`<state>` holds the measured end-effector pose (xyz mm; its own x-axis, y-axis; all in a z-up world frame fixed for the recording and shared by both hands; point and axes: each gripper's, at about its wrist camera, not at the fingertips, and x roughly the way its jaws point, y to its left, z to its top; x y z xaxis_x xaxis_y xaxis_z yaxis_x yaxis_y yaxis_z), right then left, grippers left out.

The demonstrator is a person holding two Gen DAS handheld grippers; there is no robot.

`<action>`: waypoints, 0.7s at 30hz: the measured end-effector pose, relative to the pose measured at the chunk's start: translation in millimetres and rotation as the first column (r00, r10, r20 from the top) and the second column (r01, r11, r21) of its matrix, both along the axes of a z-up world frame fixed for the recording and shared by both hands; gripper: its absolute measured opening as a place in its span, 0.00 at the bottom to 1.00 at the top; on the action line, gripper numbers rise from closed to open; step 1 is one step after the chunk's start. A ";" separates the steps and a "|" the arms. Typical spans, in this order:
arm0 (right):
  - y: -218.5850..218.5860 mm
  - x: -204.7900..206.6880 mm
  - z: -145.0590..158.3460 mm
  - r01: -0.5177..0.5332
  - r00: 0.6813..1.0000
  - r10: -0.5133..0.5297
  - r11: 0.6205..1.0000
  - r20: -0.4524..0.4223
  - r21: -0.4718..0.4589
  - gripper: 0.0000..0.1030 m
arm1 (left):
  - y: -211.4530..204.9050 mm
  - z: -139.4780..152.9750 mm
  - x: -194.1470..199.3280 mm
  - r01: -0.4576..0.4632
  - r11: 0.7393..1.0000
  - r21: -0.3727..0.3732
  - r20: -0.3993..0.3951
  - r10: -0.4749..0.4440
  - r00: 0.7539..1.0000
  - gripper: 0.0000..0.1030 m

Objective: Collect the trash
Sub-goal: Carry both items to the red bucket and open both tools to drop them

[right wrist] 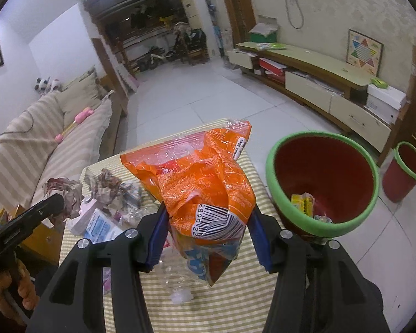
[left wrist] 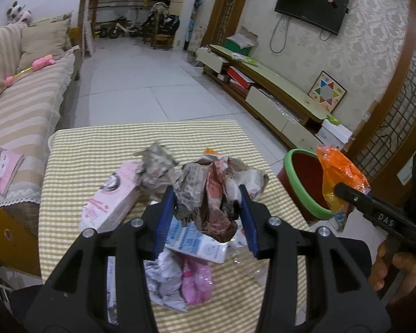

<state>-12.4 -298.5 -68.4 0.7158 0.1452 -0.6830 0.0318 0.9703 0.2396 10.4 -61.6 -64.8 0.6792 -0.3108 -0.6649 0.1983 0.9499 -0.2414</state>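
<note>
My left gripper (left wrist: pixel 206 194) is shut on a crumpled newspaper wad (left wrist: pixel 208 191) and holds it above the checked table (left wrist: pixel 77 149). My right gripper (right wrist: pixel 208 211) is shut on an orange plastic snack bag (right wrist: pixel 205 177), held above the table's right side, just left of the red bin with a green rim (right wrist: pixel 321 183). In the left wrist view the orange bag (left wrist: pixel 338 169) hangs at the bin's rim (left wrist: pixel 299 177). On the table lie a pink box (left wrist: pixel 111 194), another paper wad (left wrist: pixel 158 166), a blue-white packet (left wrist: pixel 197 241) and a pink wrapper (left wrist: pixel 194 280).
The bin holds some wrappers (right wrist: pixel 305 205). A second red bin (right wrist: pixel 402 172) stands on the floor at right. A striped sofa (left wrist: pixel 22 102) is on the left and a low TV cabinet (left wrist: pixel 277 97) along the right wall. A clear plastic bottle (right wrist: pixel 177 277) lies on the table.
</note>
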 end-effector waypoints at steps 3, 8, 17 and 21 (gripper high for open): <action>-11.2 -1.1 -1.4 0.020 1.000 -0.020 1.000 -0.002 0.001 0.50 | -9.0 2.0 5.0 0.021 1.000 -0.004 0.000 -0.021 1.000 0.42; -32.3 -5.3 -3.8 0.070 0.998 -0.070 0.997 0.000 0.007 0.50 | -29.2 4.9 12.1 0.062 0.998 -0.006 0.006 -0.062 0.998 0.42; -71.0 -14.9 -6.8 0.146 0.989 -0.146 0.989 -0.006 0.004 0.50 | -70.3 3.7 26.9 0.130 0.991 -0.018 -0.001 -0.130 0.991 0.42; -90.1 -17.0 -8.6 0.178 0.984 -0.178 0.984 -0.009 0.005 0.50 | -90.2 2.5 33.9 0.164 0.986 -0.019 -0.007 -0.164 0.986 0.42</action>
